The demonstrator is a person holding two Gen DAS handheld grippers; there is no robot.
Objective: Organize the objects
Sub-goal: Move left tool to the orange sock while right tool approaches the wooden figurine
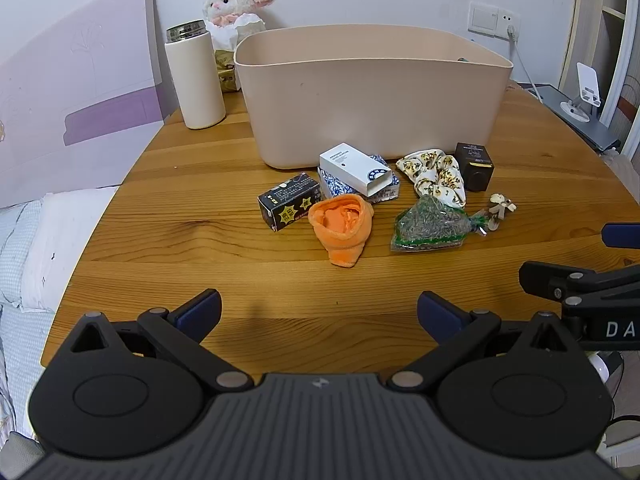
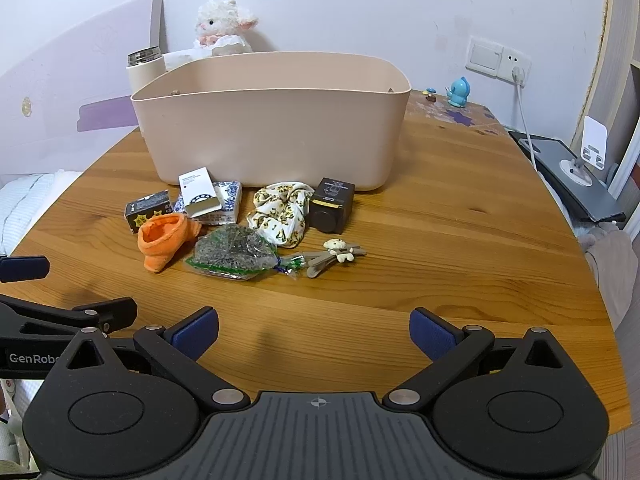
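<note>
A beige plastic bin (image 1: pixel 372 96) (image 2: pixel 272 128) stands on the wooden table. In front of it lie an orange cloth (image 1: pixel 342 228) (image 2: pixel 166 240), a black box with yellow stars (image 1: pixel 286 202) (image 2: pixel 146 210), a white box (image 1: pixel 354 168) (image 2: pixel 200 194) on a blue-patterned pack (image 1: pixel 334 188) (image 2: pixel 230 198), a floral scrunchie (image 1: pixel 434 176) (image 2: pixel 280 212), a dark cube box (image 1: pixel 474 166) (image 2: pixel 332 210), a bag of green bits (image 1: pixel 432 226) (image 2: pixel 234 254) and a small bear clip (image 1: pixel 500 206) (image 2: pixel 338 254). My left gripper (image 1: pixel 319 314) and right gripper (image 2: pixel 314 334) are open and empty, near the front edge.
A white thermos (image 1: pixel 196 76) (image 2: pixel 146 66) and a plush lamb (image 1: pixel 232 4) (image 2: pixel 222 24) stand behind the bin at left. A blue figurine (image 2: pixel 459 92) stands at back right. A grey tablet with a phone stand (image 2: pixel 576 176) lies off the table's right side. A bed (image 1: pixel 36 248) is at left.
</note>
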